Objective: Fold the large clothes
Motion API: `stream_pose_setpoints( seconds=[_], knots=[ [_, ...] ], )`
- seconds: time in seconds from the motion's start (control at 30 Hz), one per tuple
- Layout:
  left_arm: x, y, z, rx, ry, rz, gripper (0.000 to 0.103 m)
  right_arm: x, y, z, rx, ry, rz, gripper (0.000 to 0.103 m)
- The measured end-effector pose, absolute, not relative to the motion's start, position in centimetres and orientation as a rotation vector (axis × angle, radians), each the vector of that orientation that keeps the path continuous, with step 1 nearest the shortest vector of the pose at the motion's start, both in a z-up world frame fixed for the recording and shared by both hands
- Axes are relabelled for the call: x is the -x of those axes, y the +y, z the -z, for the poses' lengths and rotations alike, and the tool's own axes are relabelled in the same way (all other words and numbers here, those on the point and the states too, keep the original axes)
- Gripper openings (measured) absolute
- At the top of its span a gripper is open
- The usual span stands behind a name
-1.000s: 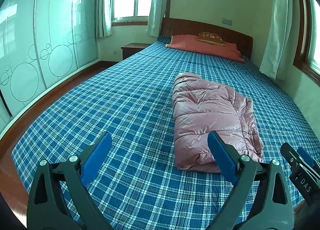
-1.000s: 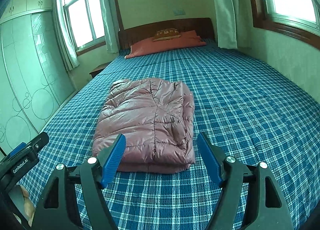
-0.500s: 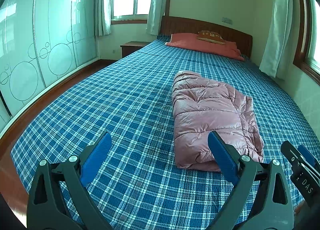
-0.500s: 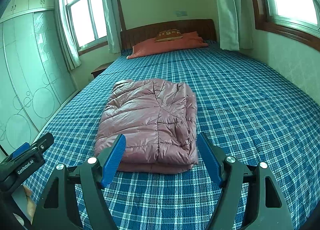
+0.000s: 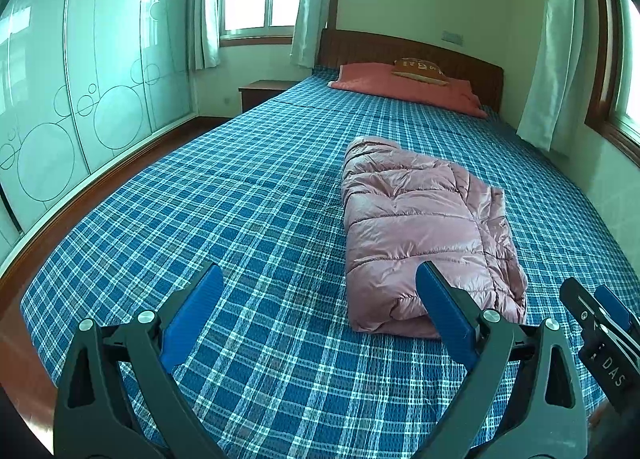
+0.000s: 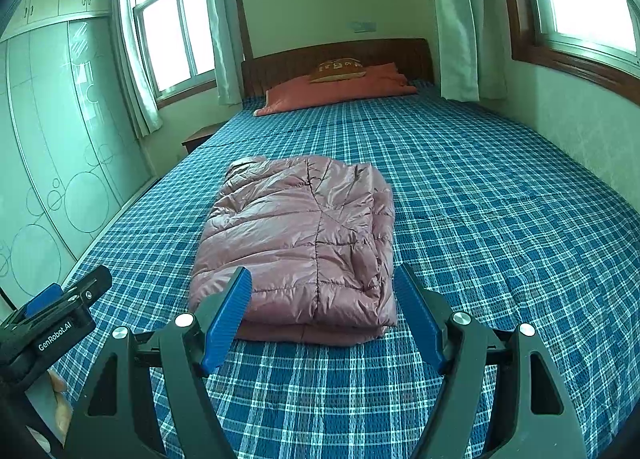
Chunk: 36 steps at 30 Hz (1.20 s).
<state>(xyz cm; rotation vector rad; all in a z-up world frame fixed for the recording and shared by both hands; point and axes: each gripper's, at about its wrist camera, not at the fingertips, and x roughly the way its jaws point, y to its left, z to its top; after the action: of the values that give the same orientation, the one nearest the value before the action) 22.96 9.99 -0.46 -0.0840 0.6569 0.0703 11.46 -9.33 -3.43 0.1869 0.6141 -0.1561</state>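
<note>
Pink puffer jacket [image 5: 424, 227] folded into a chunky rectangle, lying flat on the bed [image 5: 240, 219], roughly mid-bed and a bit toward the window-wall side. Layers stacked at the near edge, fold visible in the right wrist view [image 6: 304, 243]. Shiny quilted fabric, seams running across the top.

Left gripper [image 5: 318, 287] hanging above the plaid bedspread, jaws spread wide, nothing between them. Blue pads [image 5: 196, 303] clearly apart. Jacket off to its right, near corner of the bundle sitting just behind the right-hand pad, no contact that can be made out.

Right gripper [image 6: 322, 287] pointed straight at the near edge of the jacket, jaws wide too, empty. Bundle framed between the two blue pads [image 6: 228, 311] in the picture, but lying further along the bed, not pinched.

Each gripper peeking into the other's view: right one at the far right edge of the left wrist camera, left one at the lower left of the right wrist camera.

Rest of the room: orange-red pillow [image 5: 404, 85] at the headboard [image 5: 400, 49] with a small brown cushion [image 5: 420, 68] on top, wardrobe [image 5: 80, 99] with circle patterns on the left, nightstand [image 5: 264, 93] in the corner, curtains [image 5: 548, 59] by the windows.
</note>
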Motion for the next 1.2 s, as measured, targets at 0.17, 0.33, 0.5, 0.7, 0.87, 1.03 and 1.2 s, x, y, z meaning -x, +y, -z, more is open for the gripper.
stream_pose_setpoints(
  seconds=[0.17,0.33,0.5,0.7,0.87,1.03,1.2],
  knots=[
    [-22.96,10.05,0.60,0.087,0.659,-0.067,0.097,-11.37,-9.36,3.59,-0.185,0.616,0.153,0.073],
    [-22.96,9.97,0.67,0.082,0.660,-0.067,0.097,-11.35,-9.34,3.60,-0.184,0.616,0.153,0.073],
    [-23.04,9.90,0.59,0.082,0.659,-0.067,0.097,-11.41,-9.34,3.61,-0.183,0.617,0.153,0.073],
    [-23.19,10.00,0.14,0.082,0.644,-0.050,0.097,-11.49,-9.35,3.77,-0.181,0.618,0.151,0.073],
    [-23.20,9.71,-0.21,0.073,0.632,-0.025,0.097,-11.48,-9.45,3.98,-0.179,0.621,0.148,0.073],
    [-23.34,9.52,-0.05,0.065,0.637,-0.020,0.097,-11.44,-9.40,4.09,-0.178,0.624,0.147,0.073],
    [-23.42,9.61,-0.01,0.066,0.629,-0.024,0.101,-11.59,-9.60,4.15,-0.176,0.627,0.144,0.073]
  ],
)
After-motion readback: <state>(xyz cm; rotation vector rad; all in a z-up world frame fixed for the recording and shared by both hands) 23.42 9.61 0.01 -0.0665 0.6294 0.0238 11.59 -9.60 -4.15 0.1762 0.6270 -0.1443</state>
